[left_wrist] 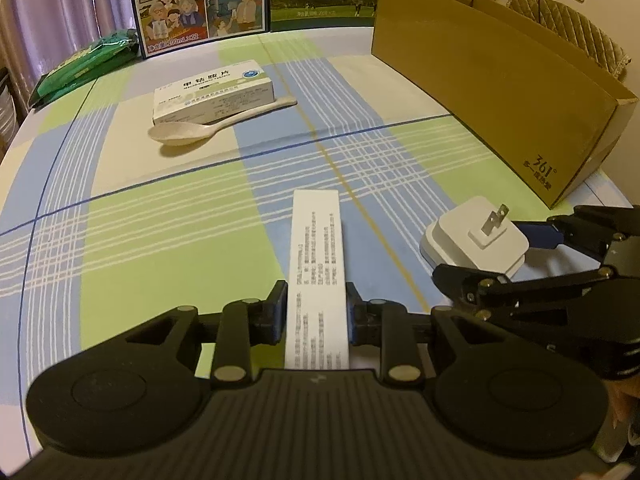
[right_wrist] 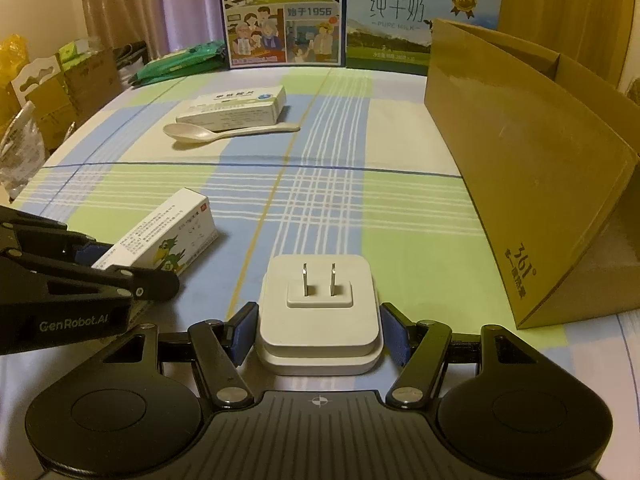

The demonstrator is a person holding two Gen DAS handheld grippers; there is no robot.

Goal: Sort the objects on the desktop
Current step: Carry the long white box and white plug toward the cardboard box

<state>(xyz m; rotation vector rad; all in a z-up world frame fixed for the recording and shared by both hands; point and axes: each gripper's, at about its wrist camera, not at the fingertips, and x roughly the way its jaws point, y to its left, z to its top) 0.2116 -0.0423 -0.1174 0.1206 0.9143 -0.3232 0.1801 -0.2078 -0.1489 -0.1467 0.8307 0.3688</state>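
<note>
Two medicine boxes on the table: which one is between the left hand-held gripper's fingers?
The long narrow medicine box with the green cartoon figure, near the charger plug. The other, wider medicine box lies far off behind the spoon.

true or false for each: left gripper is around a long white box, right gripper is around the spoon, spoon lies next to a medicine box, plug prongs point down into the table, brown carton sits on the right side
1. The left gripper has a long white box between its fingers. True.
2. The right gripper is around the spoon. False: it brackets the white plug adapter; the spoon lies far off, untouched.
3. The spoon lies right beside a medicine box. True.
4. The adapter's prongs point down into the table. False: they point up.
5. The brown carton stands on the right side of the checked tablecloth. True.
</note>
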